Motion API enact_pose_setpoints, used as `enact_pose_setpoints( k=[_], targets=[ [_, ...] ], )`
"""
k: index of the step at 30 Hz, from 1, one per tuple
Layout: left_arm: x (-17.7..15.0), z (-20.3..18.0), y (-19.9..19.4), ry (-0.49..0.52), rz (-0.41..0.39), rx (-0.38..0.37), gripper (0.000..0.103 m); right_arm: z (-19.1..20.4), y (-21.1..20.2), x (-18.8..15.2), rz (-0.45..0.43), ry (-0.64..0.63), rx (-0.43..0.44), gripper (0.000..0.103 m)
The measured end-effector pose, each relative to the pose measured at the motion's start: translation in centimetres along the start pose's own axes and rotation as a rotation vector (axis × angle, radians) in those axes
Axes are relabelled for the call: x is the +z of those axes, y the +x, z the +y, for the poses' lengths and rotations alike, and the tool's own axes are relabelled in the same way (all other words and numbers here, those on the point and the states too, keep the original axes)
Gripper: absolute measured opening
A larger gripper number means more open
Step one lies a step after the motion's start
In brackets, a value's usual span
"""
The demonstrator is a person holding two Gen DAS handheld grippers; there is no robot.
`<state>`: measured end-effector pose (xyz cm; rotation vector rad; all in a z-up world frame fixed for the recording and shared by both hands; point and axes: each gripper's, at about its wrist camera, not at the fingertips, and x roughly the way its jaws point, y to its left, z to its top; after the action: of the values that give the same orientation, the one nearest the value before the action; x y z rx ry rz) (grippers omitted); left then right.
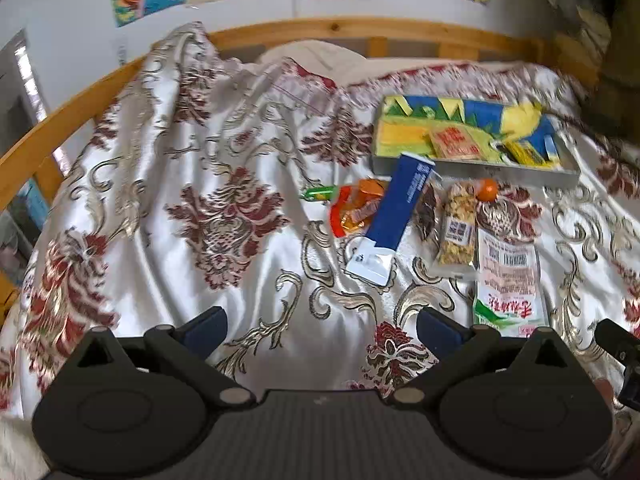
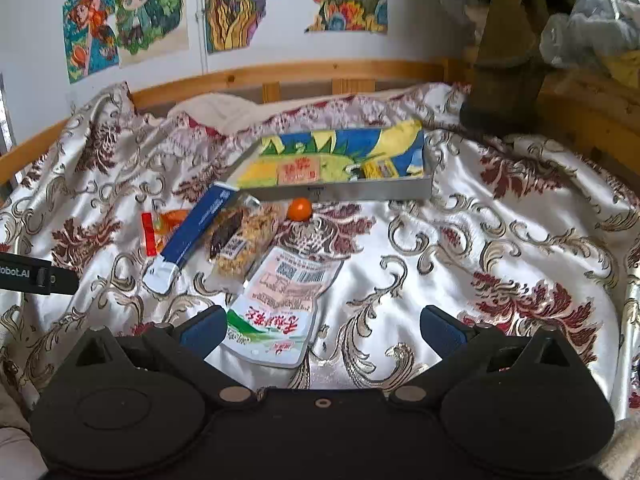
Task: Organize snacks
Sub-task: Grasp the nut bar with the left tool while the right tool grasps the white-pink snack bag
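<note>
Both claws stand wide open and empty: left claw (image 1: 322, 330), right claw (image 2: 322, 330). The white-and-green snack pouch (image 2: 276, 312) lies flat on the bed cover (image 2: 460, 248), nearest the right claw. Advise gripping one pouch edge, since flat film resists pinching. Beyond it lie the granola bar (image 2: 246, 244) and blue carton (image 2: 196, 226), crowded together. The tray (image 2: 340, 191) sits towards the headboard rail (image 2: 320, 70); clear cover lies along the bed's right edge.

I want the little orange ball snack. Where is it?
The orange ball sits on the bedspread, just in front of the tray, beside the granola bar.
</note>
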<state>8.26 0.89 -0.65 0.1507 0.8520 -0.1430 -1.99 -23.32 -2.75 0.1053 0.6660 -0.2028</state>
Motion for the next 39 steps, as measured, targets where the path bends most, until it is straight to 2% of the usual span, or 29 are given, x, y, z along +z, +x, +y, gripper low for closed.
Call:
enact_pose_setpoints(
  k=[4, 8, 14, 19, 24, 27, 33, 35, 37, 39],
  targets=[
    [1.4, -1.2, 2.2, 0.118, 0.097, -0.028, 0.103, -0.6, 0.7, 0.4, 0.033, 0.029, 0.002, 0.102],
    [2.5, -1.5, 4.2, 0.151, 0.142, -0.085, 0.103, -1.2, 1.8, 1.1, 0.084, 0.058, 0.047, 0.102],
    [4.3, -1.6, 7.3, 0.119, 0.142, -0.179, 0.103, -0.8, 3.9, 1.5, 0.119, 0.044, 0.024, 0.102],
    [5.7, -2.4, 9.8, 0.090, 0.114, -0.268, 0.103, 1.0, 5.5, 1.7, 0.091, -0.027, 0.067, 0.102],
    [6.0, -4.7, 11.9, 0.187, 0.029, -0.326, 0.103, 2.5, 7.8, 1.4, 0.081, -0.088, 0.106, 0.102],
    [6.0, -6.3, 13.1, 0.258, 0.001, -0.334, 0.103, 3.1, 8.8, 1.3, 0.090, -0.084, 0.120, 0.102],
    [6.5, -7.2, 14.4, 0.278, -0.009, -0.522, 0.102, 3.0, 11.0, 0.9, 0.103, -0.023, 0.143, 0.100],
    [6.9, -7.7, 15.1, 0.275, -0.006, -0.552, 0.102, 2.9, 11.7, 0.9, 0.106, 0.006, 0.148, 0.099],
    [7.3, -8.1, 16.1, 0.268, 0.011, -0.569, 0.099, 2.9, 12.5, 0.7, 0.122, 0.030, 0.151, 0.098],
    [7.5, -8.3, 17.0, 0.258, 0.033, -0.580, 0.089, 2.8, 13.2, 0.5, 0.146, 0.053, 0.149, 0.097]
  ],
)
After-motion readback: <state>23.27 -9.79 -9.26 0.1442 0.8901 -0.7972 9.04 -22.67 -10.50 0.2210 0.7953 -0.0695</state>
